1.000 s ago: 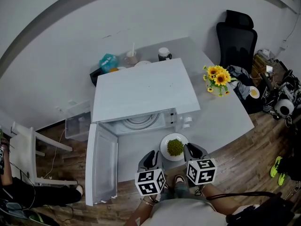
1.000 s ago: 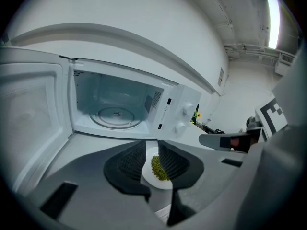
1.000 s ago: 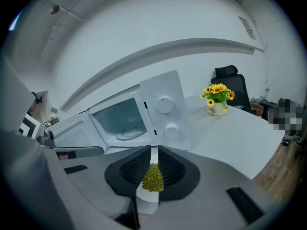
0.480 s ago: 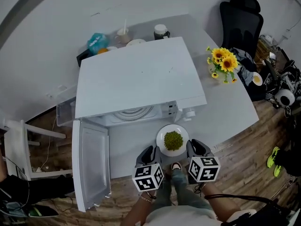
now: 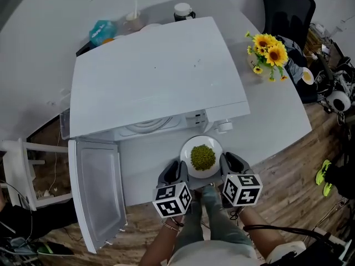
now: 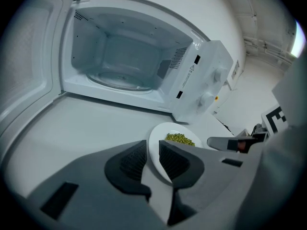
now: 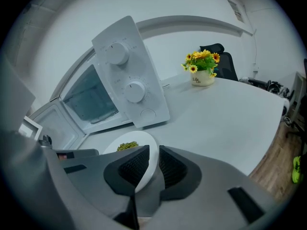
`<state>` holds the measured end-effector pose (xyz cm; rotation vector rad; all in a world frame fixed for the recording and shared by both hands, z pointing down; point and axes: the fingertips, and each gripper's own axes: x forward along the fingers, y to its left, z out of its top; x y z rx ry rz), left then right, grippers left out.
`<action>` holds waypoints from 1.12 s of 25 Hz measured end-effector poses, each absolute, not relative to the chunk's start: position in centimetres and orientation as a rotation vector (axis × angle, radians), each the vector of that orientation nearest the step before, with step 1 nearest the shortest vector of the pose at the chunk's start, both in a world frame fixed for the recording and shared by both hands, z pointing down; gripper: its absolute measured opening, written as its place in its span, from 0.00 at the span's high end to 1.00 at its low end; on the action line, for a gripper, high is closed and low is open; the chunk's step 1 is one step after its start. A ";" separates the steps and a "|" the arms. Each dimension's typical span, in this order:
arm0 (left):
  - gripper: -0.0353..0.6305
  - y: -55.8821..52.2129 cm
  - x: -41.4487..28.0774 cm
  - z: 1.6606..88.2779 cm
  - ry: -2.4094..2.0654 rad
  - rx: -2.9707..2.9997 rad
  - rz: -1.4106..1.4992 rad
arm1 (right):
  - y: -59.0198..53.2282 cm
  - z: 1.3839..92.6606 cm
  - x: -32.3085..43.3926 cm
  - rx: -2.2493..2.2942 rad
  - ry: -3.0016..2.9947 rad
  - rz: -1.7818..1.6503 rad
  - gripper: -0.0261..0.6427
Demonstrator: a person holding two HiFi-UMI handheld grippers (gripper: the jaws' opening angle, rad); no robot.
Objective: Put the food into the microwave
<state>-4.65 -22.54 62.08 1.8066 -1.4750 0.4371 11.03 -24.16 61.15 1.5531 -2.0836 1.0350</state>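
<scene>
Left claw, right claw clamped on round white plate rim between them — uneven lift could spill the green peas.

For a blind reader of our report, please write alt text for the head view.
Seen from above, the left tool and the right tool each clamp the rim of a white plate of green food, before a white microwave whose door stands open to the left.

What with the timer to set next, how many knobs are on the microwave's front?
2. Both are on the front of the microwave, right of its open cavity: the upper knob and the lower knob right beneath it. None seems hidden.
</scene>
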 end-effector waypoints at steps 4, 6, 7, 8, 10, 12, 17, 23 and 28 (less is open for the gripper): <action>0.83 -22.5 -4.5 63.1 -1.454 1.775 0.436 | -24.2 62.0 11.1 1.547 -2.061 1.063 0.88; 0.83 -22.5 -4.5 63.5 -1.445 1.755 0.426 | -24.1 62.3 11.0 1.536 -2.054 1.074 0.88; 0.83 -22.6 -4.5 63.5 -1.444 1.751 0.421 | -24.1 62.5 10.9 1.529 -2.051 1.078 0.88; 0.83 -22.6 -4.5 63.5 -1.444 1.750 0.419 | -24.0 62.6 10.9 1.523 -2.049 1.080 0.88; 0.83 -22.9 -4.4 63.5 -1.440 1.752 0.416 | -24.1 62.8 10.9 1.519 -2.041 1.078 0.88; 0.83 -23.1 -4.1 63.6 -1.429 1.753 0.418 | -24.1 62.9 11.0 1.519 -2.033 1.079 0.88; 0.83 -23.2 -3.8 63.8 -1.423 1.732 0.434 | -24.2 63.1 10.8 1.521 -2.025 1.091 0.88; 0.83 -23.2 -3.7 63.8 -1.419 1.729 0.430 | -24.3 63.0 10.8 1.532 -2.028 1.096 0.89; 0.85 -23.1 -3.9 63.7 -1.429 1.724 0.408 | -24.4 63.1 10.7 1.543 -2.032 1.087 0.89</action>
